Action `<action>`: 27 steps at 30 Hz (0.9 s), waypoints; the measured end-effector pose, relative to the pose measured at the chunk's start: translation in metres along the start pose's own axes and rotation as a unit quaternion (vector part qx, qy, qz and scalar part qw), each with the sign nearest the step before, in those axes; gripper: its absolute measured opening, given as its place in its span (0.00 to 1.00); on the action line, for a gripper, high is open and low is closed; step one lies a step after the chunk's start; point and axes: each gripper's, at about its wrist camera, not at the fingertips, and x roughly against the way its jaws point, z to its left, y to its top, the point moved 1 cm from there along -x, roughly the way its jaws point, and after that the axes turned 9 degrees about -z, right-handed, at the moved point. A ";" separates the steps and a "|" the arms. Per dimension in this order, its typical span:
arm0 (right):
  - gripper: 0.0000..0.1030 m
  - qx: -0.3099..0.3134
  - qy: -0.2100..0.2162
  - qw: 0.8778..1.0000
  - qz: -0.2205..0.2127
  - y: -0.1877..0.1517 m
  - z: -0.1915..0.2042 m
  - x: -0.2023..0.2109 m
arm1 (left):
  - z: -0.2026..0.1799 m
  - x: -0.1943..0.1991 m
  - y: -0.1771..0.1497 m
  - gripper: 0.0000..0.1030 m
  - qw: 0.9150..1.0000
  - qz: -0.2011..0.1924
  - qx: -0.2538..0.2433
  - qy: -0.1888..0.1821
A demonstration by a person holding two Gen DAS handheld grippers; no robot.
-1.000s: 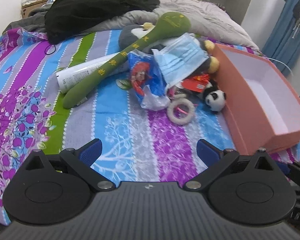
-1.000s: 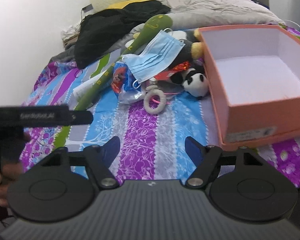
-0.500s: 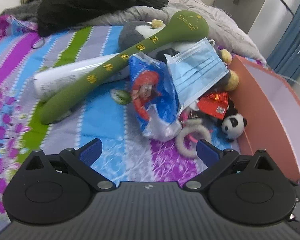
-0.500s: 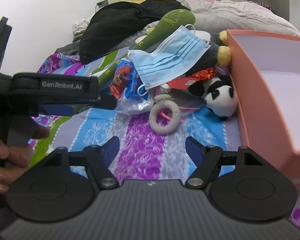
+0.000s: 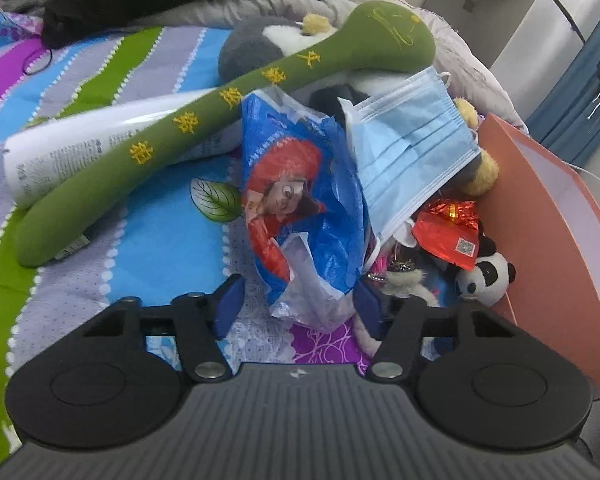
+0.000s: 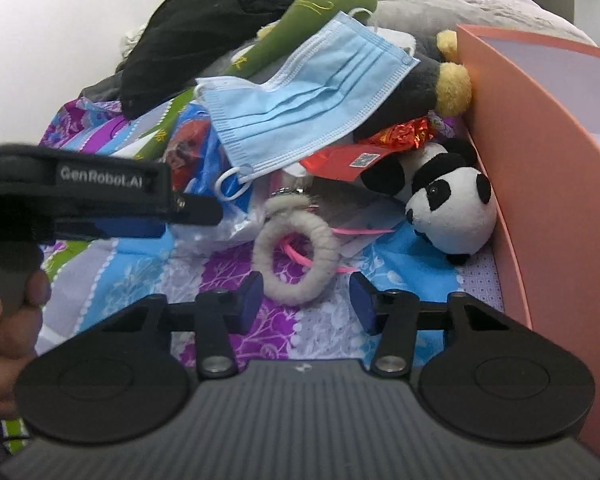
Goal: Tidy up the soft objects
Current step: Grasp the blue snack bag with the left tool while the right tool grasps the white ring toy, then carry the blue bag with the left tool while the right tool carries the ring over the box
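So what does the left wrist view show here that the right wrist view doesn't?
Left wrist only: the white tube under the full green plush stick, and a blue curtain.

Right wrist only: the left hand-held gripper from the side, the hand holding it, and the whole fuzzy ring.

Both: blue mask, snack bag, panda toy, orange box.
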 end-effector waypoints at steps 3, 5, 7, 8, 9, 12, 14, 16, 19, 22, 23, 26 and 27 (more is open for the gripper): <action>0.37 -0.018 0.002 1.000 -0.003 -0.001 -0.003 -0.005 | 0.003 -0.007 -0.003 0.49 1.000 0.003 0.006 -0.002; 0.24 -0.024 -0.001 1.000 0.000 0.000 -0.004 -0.007 | 0.004 -0.008 -0.005 0.42 1.000 0.000 0.015 -0.007; 0.13 -0.031 -0.001 1.000 -0.002 0.000 -0.004 -0.005 | 0.003 -0.005 -0.006 0.37 1.000 -0.006 0.014 -0.007; 0.13 -0.032 0.000 0.999 -0.004 0.000 -0.004 -0.003 | 0.003 -0.002 -0.007 0.35 1.000 -0.009 0.013 -0.005; 0.12 -0.032 0.001 0.999 -0.006 0.001 -0.003 0.000 | 0.003 0.000 -0.008 0.34 1.000 -0.010 0.013 -0.003; 0.11 -0.032 0.005 0.999 -0.009 0.004 -0.001 0.009 | 0.003 0.010 -0.008 0.31 1.000 -0.014 0.019 -0.002; 0.11 -0.032 0.005 0.999 -0.013 0.006 0.000 0.016 | 0.004 0.018 -0.009 0.30 1.000 -0.017 0.024 -0.003; 0.11 -0.033 0.006 0.999 -0.015 0.007 0.000 0.022 | 0.004 0.027 -0.011 0.29 0.999 -0.016 0.029 -0.006; 0.11 -0.036 0.006 0.999 -0.015 0.007 0.003 0.034 | 0.004 0.044 -0.017 0.28 0.999 -0.015 0.030 -0.011; 0.11 -0.035 0.005 0.999 -0.012 0.003 0.005 0.046 | 0.003 0.062 -0.026 0.28 0.999 -0.012 0.031 -0.017; 0.11 -0.036 0.006 0.999 -0.009 0.001 0.006 0.049 | 0.003 0.068 -0.030 0.28 0.999 -0.011 0.031 -0.017; 0.11 -0.038 0.004 0.999 0.000 -0.006 0.009 0.063 | 0.003 0.087 -0.041 0.28 0.999 -0.007 0.039 -0.022; 0.11 -0.038 0.003 0.999 0.002 -0.008 0.011 0.068 | 0.004 0.093 -0.045 0.28 0.999 -0.004 0.044 -0.026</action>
